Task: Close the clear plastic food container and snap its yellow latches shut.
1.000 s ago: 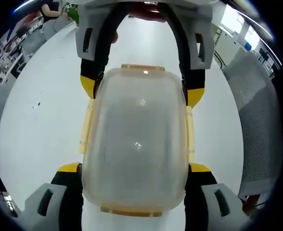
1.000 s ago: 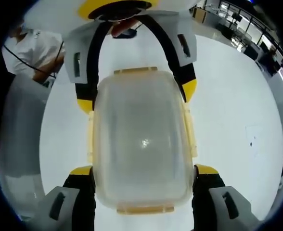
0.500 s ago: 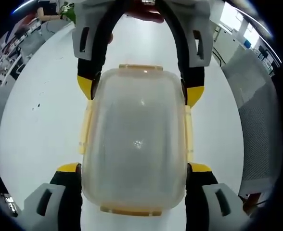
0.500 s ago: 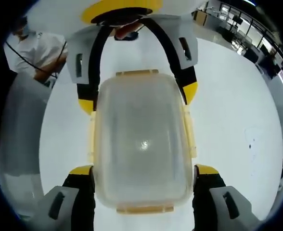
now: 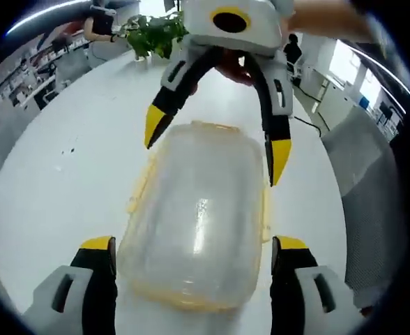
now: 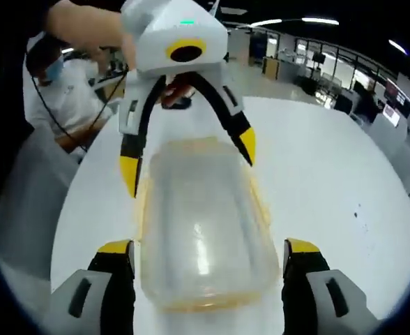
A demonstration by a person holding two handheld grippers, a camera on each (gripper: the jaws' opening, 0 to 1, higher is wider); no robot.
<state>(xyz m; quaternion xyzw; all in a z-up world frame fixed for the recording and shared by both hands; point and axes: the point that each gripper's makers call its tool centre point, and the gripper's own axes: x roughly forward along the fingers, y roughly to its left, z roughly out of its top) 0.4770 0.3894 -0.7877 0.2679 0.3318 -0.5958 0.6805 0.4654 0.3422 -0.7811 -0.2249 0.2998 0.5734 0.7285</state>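
The clear plastic container [image 5: 194, 216] lies on the white table [image 5: 58, 188] with its lid on and its yellow latches [image 5: 139, 192] lying along its sides. My left gripper [image 5: 194, 244] is open, one jaw on each side of the near end. My right gripper [image 5: 215, 142] hangs open above the far end, its yellow tips clear of the lid. In the right gripper view the same container [image 6: 201, 230] lies between the right gripper's [image 6: 206, 246] wide jaws. The left gripper [image 6: 187, 157] hovers open over the far end, held by a hand.
A potted plant [image 5: 153, 35] stands at the table's far edge. A grey chair back [image 5: 372, 202] is close on the right. A person in white [image 6: 51, 98] sits beside the table. Office desks [image 6: 344, 91] fill the background.
Both grippers have lifted and tilted back. Each opposite gripper's jaws, earlier down against the container's far corners, now hang above it. The container has stayed on the table.
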